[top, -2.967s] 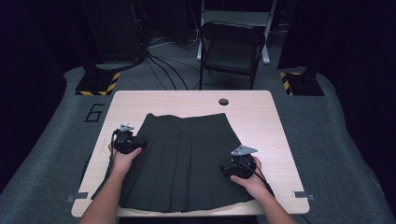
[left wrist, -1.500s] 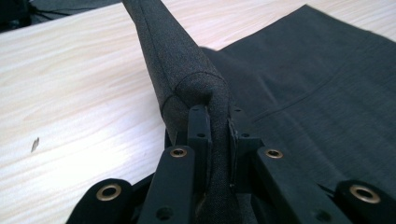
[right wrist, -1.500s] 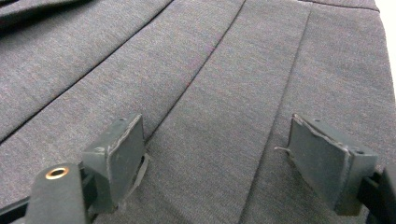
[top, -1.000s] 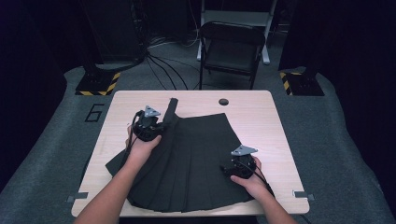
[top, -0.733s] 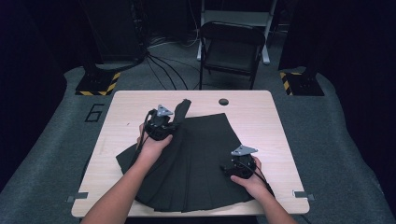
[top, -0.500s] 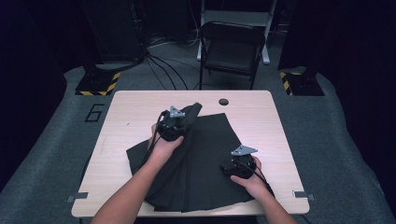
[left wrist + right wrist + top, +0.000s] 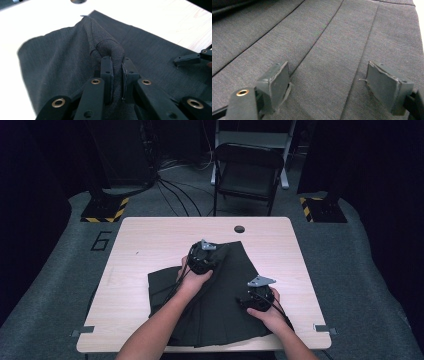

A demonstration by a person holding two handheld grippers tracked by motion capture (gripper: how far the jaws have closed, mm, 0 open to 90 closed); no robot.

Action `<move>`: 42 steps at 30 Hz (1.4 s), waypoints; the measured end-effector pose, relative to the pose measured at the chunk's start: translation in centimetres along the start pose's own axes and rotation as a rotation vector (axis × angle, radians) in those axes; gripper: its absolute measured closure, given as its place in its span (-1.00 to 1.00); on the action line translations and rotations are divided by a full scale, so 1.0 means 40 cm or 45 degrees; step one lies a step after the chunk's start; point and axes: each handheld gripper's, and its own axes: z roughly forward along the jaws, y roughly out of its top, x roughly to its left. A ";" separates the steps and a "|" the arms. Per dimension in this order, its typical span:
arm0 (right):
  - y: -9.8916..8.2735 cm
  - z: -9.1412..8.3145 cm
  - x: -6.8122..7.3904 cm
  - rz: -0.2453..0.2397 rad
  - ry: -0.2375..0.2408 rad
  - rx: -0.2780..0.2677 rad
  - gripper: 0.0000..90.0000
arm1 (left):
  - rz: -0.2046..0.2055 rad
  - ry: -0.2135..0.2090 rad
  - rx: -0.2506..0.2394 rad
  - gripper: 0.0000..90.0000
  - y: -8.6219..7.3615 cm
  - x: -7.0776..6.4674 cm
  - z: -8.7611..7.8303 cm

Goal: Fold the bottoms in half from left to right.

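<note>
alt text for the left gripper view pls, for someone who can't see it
The left gripper is shut on a raised fold of a dark grey pleated skirt, lifting the cloth into a peak above the rest of the skirt, which lies on a light wooden table. The tip of the other gripper shows at the right edge.

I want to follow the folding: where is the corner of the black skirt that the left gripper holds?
In the high view, the left gripper pinches the skirt corner above the cloth's middle, just below the table hole and up-left of the right gripper.
</note>
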 end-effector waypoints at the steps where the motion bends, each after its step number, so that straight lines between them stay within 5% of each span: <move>1: 0.000 0.000 0.000 0.000 0.000 0.000 -0.58 | 0.001 -0.005 0.019 0.82 -0.008 -0.003 0.016; 6: 0.000 0.000 0.000 -0.001 0.001 0.003 -0.58 | 0.014 -0.029 0.045 0.79 -0.024 -0.013 0.043; 10: 0.000 0.000 0.000 0.000 0.001 0.002 -0.58 | 0.027 -0.046 0.036 0.57 -0.033 -0.019 0.044; 15: 0.000 0.000 0.000 0.000 0.003 0.000 -0.58 | 0.030 -0.038 -0.033 0.26 -0.034 0.010 -0.024; 19: 0.000 0.000 0.000 0.000 0.000 0.002 -0.58 | 0.036 -0.022 -0.061 0.15 -0.040 0.042 -0.076; 28: 0.000 0.000 0.000 0.000 0.003 0.001 -0.59 | -0.087 0.082 -0.123 0.04 -0.122 0.188 -0.190; 35: 0.000 0.000 0.000 0.000 0.003 0.001 -0.58 | -0.135 0.086 -0.127 0.01 -0.192 0.261 -0.233; 42: 0.000 0.000 0.001 0.000 0.000 0.000 -0.58 | -0.181 0.113 -0.130 -0.04 -0.243 0.301 -0.253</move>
